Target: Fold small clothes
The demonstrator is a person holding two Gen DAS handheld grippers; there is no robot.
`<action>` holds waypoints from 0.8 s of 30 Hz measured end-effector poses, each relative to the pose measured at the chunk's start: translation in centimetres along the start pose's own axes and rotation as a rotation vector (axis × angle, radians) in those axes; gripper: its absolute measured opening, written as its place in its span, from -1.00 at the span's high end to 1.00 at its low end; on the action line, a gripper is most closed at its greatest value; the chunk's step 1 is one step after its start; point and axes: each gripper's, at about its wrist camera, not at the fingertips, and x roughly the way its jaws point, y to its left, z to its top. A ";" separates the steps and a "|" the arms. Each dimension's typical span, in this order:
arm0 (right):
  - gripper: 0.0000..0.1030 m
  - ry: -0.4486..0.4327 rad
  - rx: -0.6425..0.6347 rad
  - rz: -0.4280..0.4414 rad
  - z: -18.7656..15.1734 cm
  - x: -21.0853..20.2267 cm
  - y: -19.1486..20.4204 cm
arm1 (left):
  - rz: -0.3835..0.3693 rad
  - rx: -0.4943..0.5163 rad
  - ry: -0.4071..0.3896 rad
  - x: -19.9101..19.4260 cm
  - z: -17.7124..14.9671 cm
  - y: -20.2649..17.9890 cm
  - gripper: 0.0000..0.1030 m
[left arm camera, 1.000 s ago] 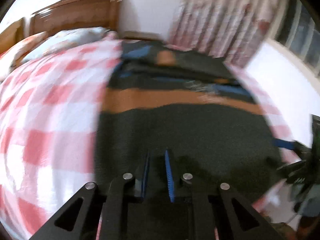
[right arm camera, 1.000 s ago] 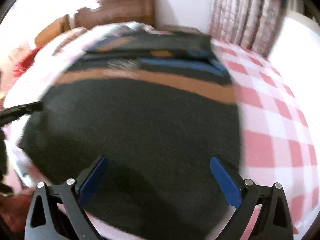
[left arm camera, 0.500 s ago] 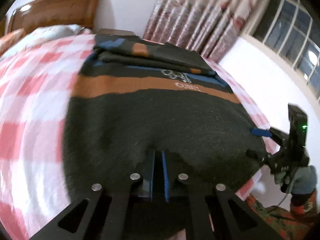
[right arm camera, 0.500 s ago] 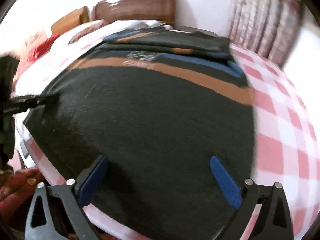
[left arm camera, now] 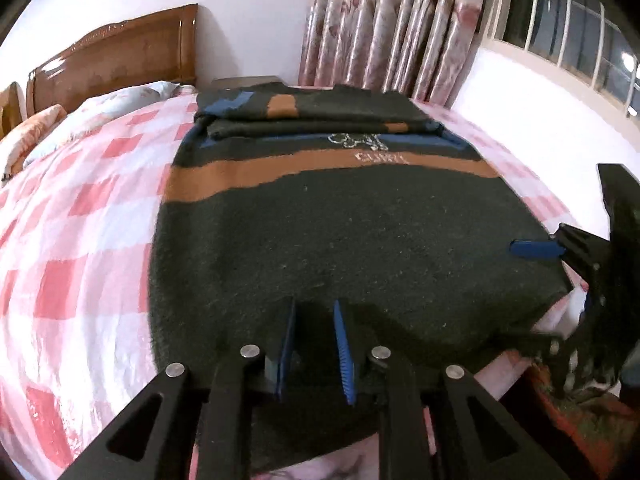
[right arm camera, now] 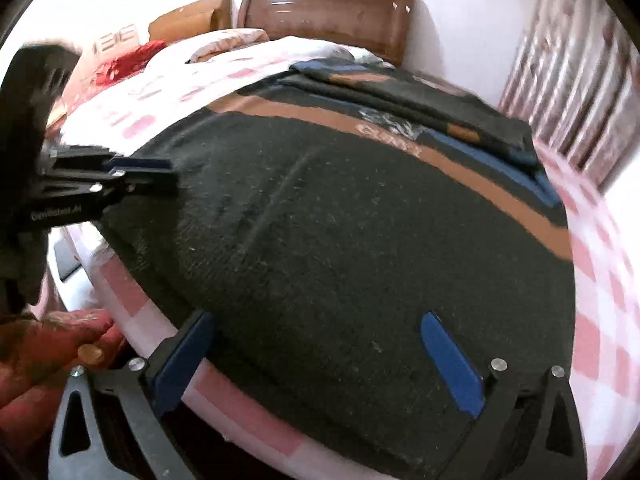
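A dark knit sweater [left arm camera: 352, 240] with an orange stripe, a blue stripe and a small white print lies flat on the bed, its sleeves folded across the far end. It also shows in the right wrist view [right arm camera: 360, 248]. My left gripper [left arm camera: 314, 344] stands over the sweater's near hem, its jaws a little apart with nothing between them. My right gripper [right arm camera: 320, 344] is wide open over the hem's other corner, empty. Each gripper appears in the other's view: the right [left arm camera: 536, 249], the left [right arm camera: 136, 166].
The bed has a pink and white checked sheet [left arm camera: 80, 240], pillows [left arm camera: 120, 104] and a wooden headboard [left arm camera: 116, 60] at the far end. Pink curtains [left arm camera: 392, 28] and a window [left arm camera: 568, 28] are at the right. The bed's near edge [right arm camera: 256, 412] runs under both grippers.
The left gripper's jaws, nearly closed half a second ago, have parted slightly. The views have steadied; both grippers now sit lower over the sweater's near hem.
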 end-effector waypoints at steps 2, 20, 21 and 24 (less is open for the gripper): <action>-1.00 0.014 0.038 -0.037 -0.7 -0.5 -2.1 | 0.021 -0.023 -0.007 -0.6 -0.5 1.4 0.62; -1.00 0.004 0.031 -0.047 0.3 0.1 -1.0 | -0.041 0.004 0.048 1.0 1.0 -1.7 0.64; -1.00 -0.011 0.056 -0.027 -0.1 -0.1 -1.5 | -0.053 0.008 0.001 0.6 0.3 -1.5 0.62; -1.00 0.000 0.065 -0.046 -1.6 -0.9 -3.4 | -0.078 -0.030 0.005 -0.3 -0.5 0.1 0.62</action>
